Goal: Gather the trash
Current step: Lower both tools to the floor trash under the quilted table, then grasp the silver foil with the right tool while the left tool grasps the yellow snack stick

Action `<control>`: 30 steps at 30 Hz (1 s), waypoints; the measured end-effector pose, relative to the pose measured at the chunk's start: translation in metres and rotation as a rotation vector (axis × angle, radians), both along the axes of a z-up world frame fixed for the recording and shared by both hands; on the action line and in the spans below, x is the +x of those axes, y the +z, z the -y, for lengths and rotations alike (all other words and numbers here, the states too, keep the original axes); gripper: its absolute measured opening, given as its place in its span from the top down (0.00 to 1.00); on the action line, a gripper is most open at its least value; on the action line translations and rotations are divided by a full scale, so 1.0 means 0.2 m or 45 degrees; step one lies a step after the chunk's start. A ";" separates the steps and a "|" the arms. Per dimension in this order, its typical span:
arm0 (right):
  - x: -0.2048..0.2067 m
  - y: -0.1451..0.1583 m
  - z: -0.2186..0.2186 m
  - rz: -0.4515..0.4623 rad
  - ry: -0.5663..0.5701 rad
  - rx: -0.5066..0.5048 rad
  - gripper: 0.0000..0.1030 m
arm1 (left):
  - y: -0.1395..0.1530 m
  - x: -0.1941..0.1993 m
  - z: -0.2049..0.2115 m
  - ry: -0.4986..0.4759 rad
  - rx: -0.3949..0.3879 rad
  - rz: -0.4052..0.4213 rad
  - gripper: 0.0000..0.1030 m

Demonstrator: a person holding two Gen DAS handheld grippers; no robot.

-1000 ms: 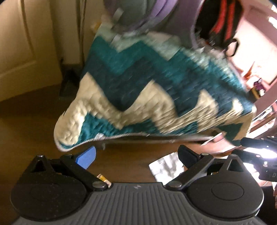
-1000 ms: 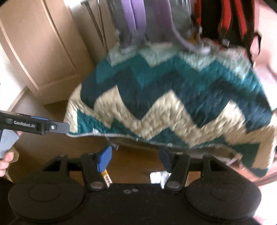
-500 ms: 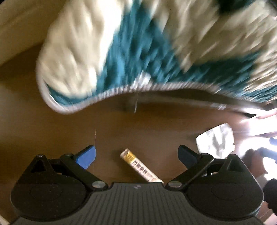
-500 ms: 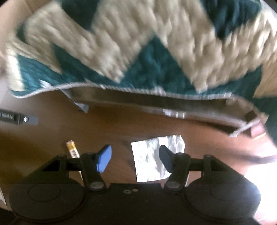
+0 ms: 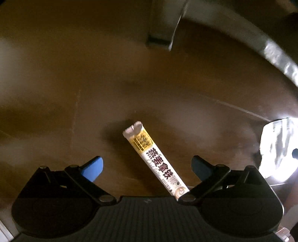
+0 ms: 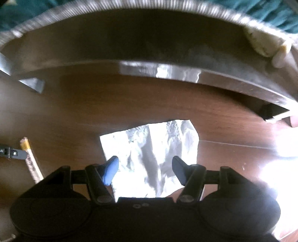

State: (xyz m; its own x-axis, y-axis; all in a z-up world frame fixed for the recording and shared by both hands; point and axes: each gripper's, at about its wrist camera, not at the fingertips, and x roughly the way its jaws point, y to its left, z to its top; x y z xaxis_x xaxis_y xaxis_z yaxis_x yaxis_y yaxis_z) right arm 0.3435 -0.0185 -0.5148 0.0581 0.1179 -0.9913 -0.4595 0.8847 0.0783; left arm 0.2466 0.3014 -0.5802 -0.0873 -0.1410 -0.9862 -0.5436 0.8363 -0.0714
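A long white and yellow stick packet [image 5: 154, 160] with printed writing lies on the brown wooden floor [image 5: 74, 83]. My left gripper [image 5: 147, 165] is open just above it, with the packet between its blue-padded fingers. A crumpled silver foil wrapper [image 6: 150, 156] lies on the floor to the right. My right gripper [image 6: 145, 167] is open over it, fingers either side of its near half. The foil also shows at the right edge of the left wrist view [image 5: 277, 147]. The packet also shows at the left of the right wrist view [image 6: 31, 162].
A low grey metal frame [image 6: 167, 70] curves across the floor beyond the trash. A teal and cream quilted blanket [image 6: 260, 7] hangs over it. A frame leg [image 5: 160, 24] stands on the floor ahead of the left gripper. Bright sunlight glares at the right.
Both grippers have dropped lower and closer to the floor. The blanket has moved up out of view. The packet and the foil now sit between the open fingers.
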 end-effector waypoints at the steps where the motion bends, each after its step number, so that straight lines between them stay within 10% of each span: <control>1: 0.01 -0.04 0.00 0.003 0.007 -0.018 0.38 | -0.04 0.00 0.01 0.016 -0.009 -0.019 0.01; 23: 0.04 -0.29 -0.04 -0.015 -0.007 -0.111 0.36 | -0.17 -0.07 0.09 0.177 -0.008 -0.085 0.12; 30: 0.06 -0.29 -0.09 -0.056 0.067 -0.149 0.44 | -0.06 -0.04 0.11 0.131 0.034 -0.019 0.65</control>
State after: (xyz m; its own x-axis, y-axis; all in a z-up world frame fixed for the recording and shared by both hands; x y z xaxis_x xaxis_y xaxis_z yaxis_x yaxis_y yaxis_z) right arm 0.3549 0.0000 -0.5727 0.0110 0.0028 -0.9999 -0.5038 0.8638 -0.0032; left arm 0.2376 0.2789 -0.5929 -0.0882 -0.1238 -0.9884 -0.6274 0.7776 -0.0414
